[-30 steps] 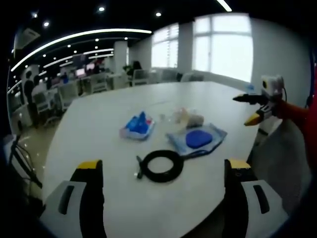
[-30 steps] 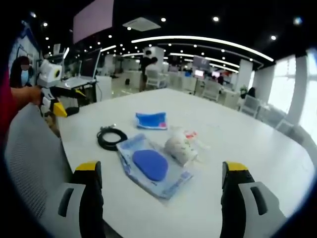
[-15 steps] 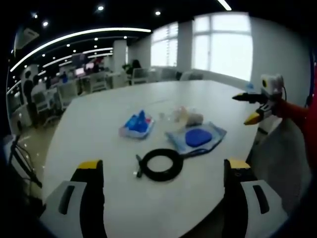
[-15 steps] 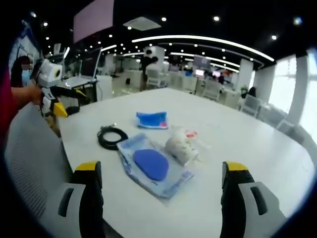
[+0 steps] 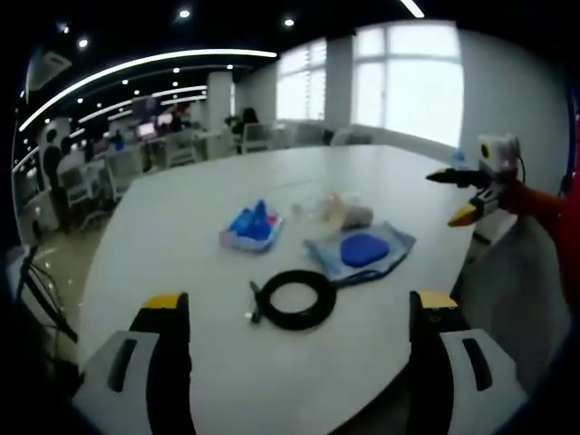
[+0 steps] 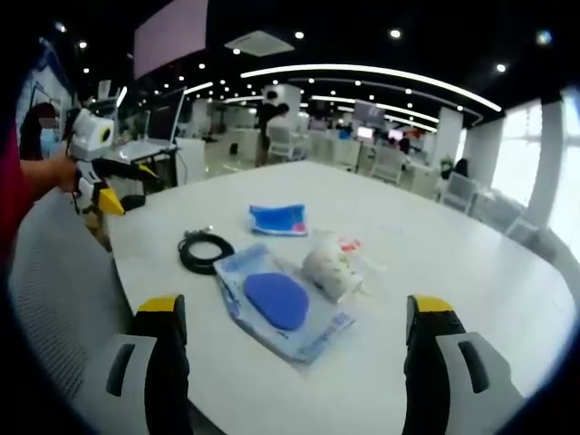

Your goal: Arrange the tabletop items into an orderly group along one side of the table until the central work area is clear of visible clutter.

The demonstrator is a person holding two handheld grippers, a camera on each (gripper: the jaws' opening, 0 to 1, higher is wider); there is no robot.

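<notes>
Left gripper [image 5: 294,313], as you held it, stood off the near edge of the tabletop [image 5: 181,217] with jaws spread wide and nothing between them. Your right gripper [image 6: 294,313] was likewise wide open and empty, poised off another edge; seen from the left gripper view, it [image 5: 464,195] hovered beside the tabletop, apart from every item. Both were held back, probably so you could survey the clutter before choosing a first pick. The four items lay loosely grouped toward the near edge: a black coiled cable [image 5: 292,301], a flat pouch with a blue disc [image 6: 276,304], a crumpled white wrapper [image 6: 333,263] touching that pouch, and a blue packet [image 6: 277,219] a little farther in. None was yet lined up along a side, so the task appeared barely begun. The cable lay nearest your left gripper.
</notes>
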